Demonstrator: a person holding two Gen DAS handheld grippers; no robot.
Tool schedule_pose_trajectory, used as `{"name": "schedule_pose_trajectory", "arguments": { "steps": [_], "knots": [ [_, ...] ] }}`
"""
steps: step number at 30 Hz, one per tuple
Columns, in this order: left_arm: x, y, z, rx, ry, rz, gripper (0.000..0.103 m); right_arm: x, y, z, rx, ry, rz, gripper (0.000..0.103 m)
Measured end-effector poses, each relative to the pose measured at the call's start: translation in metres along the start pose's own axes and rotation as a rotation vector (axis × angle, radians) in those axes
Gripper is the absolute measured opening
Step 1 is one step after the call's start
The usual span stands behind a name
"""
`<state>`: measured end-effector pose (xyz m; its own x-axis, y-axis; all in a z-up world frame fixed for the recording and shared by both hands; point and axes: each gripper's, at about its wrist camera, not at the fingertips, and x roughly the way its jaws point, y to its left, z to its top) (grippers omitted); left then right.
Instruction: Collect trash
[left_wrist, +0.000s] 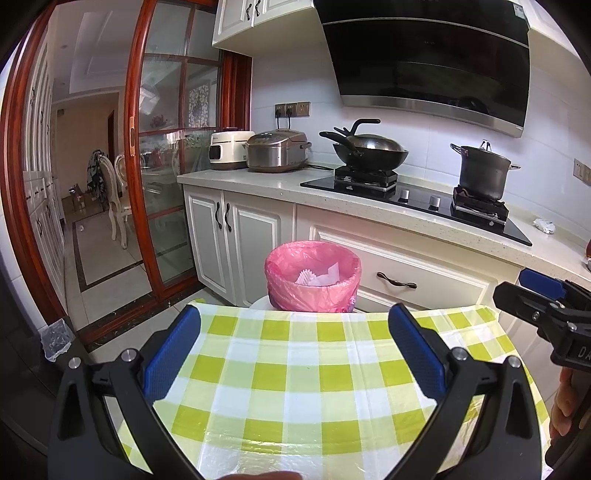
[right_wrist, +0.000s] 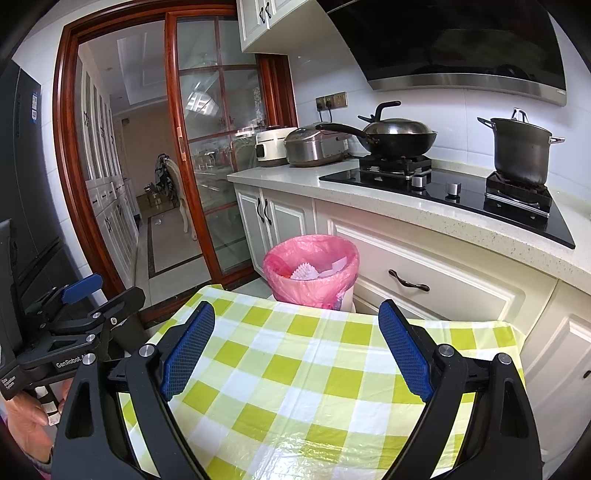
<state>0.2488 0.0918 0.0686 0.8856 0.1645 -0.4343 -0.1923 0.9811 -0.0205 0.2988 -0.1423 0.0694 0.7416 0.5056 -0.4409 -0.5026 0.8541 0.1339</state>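
Note:
A bin lined with a pink bag (left_wrist: 313, 276) (right_wrist: 311, 271) stands on the floor just past the table's far edge, with white paper trash inside. A crumpled white scrap (left_wrist: 543, 225) lies on the counter right of the hob. My left gripper (left_wrist: 295, 328) hovers open over the green-checked tablecloth (left_wrist: 295, 376), nothing between its blue pads. My right gripper (right_wrist: 297, 325) is open too, above the same cloth (right_wrist: 295, 369), and its tip shows at the right edge of the left wrist view (left_wrist: 535, 295). The left gripper (right_wrist: 92, 299) appears at the left of the right wrist view.
White cabinets and a counter (left_wrist: 280, 188) run behind the bin, bearing two cookers (left_wrist: 277, 149), a wok (left_wrist: 369, 149) and a pot (left_wrist: 482, 171) on a black hob. A wood-framed glass sliding door (left_wrist: 162, 177) stands left, with a plastic bag (left_wrist: 55, 338) on the floor.

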Motion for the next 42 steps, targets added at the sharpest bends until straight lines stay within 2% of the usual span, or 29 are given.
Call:
{"name": "schedule_pose_trajectory", "arguments": {
  "steps": [13, 42],
  "knots": [
    [0.000, -0.001, -0.002, -0.002, 0.004, -0.008, 0.099, 0.000, 0.001, -0.003, 0.001, 0.001, 0.000, 0.085],
    [-0.012, -0.011, 0.001, -0.004, 0.024, -0.098, 0.099, -0.002, -0.004, -0.016, 0.018, -0.002, -0.005, 0.085]
  ]
}}
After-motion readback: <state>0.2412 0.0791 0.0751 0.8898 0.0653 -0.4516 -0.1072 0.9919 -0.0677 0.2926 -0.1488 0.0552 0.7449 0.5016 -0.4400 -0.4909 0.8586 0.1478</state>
